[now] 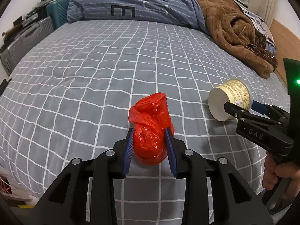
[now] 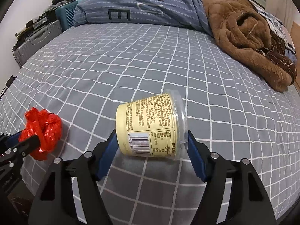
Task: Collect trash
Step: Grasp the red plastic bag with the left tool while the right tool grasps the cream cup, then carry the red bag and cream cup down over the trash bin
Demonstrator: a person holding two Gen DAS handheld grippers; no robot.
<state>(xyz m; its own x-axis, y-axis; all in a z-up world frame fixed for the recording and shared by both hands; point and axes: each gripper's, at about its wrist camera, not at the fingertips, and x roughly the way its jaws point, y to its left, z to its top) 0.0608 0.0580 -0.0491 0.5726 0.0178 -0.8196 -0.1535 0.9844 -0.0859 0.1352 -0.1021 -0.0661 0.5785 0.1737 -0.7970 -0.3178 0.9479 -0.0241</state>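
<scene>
A crumpled red plastic bag lies on the grey checked bed sheet. My left gripper has its blue pads pressed against both sides of the bag. The bag also shows in the right wrist view, with the left gripper's fingers on it. A cream paper cup with a clear lid lies on its side on the sheet. My right gripper has its pads touching the cup's base and lid. The cup and right gripper also show in the left wrist view.
A brown fleece garment lies at the bed's far right. A blue striped duvet is bunched at the far end. Suitcases stand beside the bed at left. The bed's near edge runs below both grippers.
</scene>
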